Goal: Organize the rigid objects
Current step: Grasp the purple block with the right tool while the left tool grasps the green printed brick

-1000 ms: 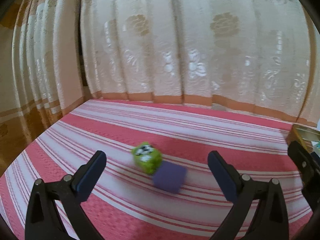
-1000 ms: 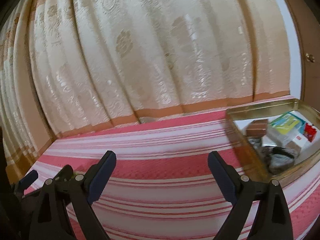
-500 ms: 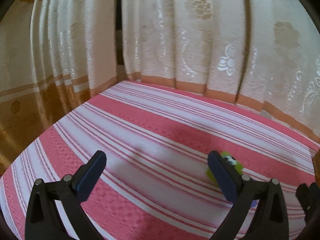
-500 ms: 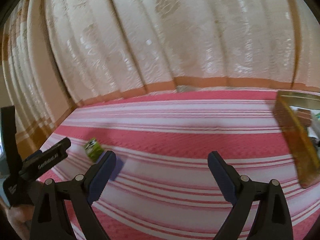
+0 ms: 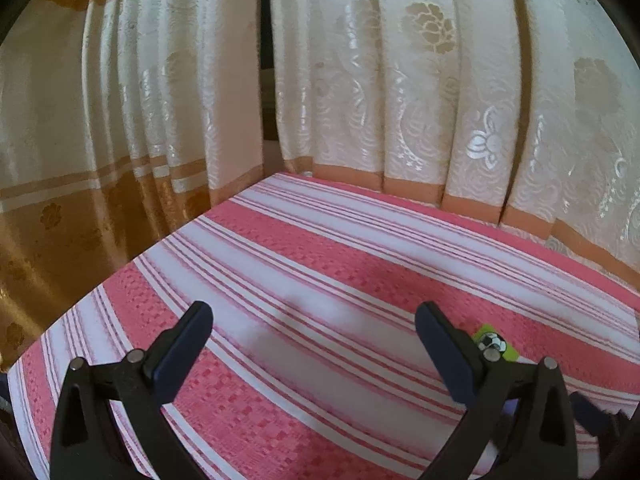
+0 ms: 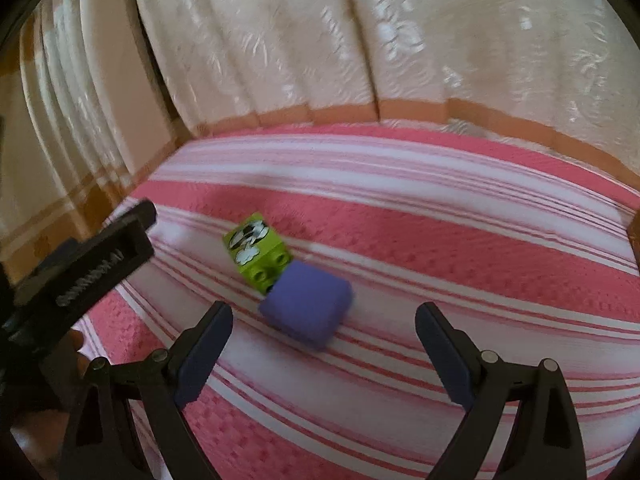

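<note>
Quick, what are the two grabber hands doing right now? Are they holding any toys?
Left gripper: open, holding nothing.
Right gripper: jaws closing a little, nothing held; the purple block lies just ahead.

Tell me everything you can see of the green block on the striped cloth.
The green block is a lime-green plastic toy brick, lying tipped over on the pink and white striped cloth. One face carries a black-and-white printed picture, too blurred to read; the side towards the camera shows round sockets. A purple block sits right against its near corner, seemingly touching. No gripper touches it. In the left wrist view only a sliver shows behind a finger.
</note>
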Action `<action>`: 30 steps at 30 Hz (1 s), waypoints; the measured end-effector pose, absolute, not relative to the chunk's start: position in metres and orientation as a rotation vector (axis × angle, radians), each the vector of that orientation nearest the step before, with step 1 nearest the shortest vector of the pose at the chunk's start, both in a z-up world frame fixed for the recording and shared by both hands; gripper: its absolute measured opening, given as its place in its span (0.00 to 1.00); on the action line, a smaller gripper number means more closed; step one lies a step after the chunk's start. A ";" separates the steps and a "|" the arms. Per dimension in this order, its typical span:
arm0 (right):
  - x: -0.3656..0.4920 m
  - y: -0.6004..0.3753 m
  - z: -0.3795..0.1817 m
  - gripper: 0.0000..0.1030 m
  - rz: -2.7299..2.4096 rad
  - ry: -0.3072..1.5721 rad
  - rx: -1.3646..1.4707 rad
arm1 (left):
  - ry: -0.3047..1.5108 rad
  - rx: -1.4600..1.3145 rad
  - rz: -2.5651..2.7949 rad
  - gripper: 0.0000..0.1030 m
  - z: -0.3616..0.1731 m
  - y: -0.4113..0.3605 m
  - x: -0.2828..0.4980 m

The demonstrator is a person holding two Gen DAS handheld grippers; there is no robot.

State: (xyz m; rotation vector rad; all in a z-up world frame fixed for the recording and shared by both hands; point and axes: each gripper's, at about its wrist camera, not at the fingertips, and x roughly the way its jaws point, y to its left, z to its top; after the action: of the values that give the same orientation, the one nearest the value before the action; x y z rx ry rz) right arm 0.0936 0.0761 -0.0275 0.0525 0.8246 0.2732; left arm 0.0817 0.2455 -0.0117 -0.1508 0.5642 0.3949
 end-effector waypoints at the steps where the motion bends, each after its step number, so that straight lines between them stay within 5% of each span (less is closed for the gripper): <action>1: 0.096 0.081 -0.029 0.84 0.274 0.837 0.047 | 0.566 -0.162 0.394 0.99 -0.012 0.248 0.081; 5: 0.100 0.088 -0.033 0.55 0.255 0.857 0.016 | 0.573 -0.181 0.381 0.99 -0.013 0.250 0.082; 8: 0.100 0.084 -0.034 0.45 0.238 0.856 -0.007 | 0.584 -0.211 0.350 0.99 -0.015 0.252 0.082; 26: 0.082 -0.016 -0.015 0.41 0.078 0.757 0.022 | 0.732 0.013 -0.038 0.99 -0.029 0.168 0.112; 28: 0.083 -0.015 -0.015 0.41 0.088 0.758 0.015 | 0.764 0.005 -0.038 0.97 -0.033 0.169 0.117; 30: 0.083 -0.013 -0.015 0.41 0.097 0.758 0.010 | 0.799 -0.023 -0.048 0.82 -0.037 0.172 0.123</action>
State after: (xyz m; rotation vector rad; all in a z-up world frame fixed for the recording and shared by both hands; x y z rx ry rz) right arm 0.0825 -0.0132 -0.0151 0.0099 0.7582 0.0971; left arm 0.1228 0.1715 -0.0374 -0.0231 0.7986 -0.0483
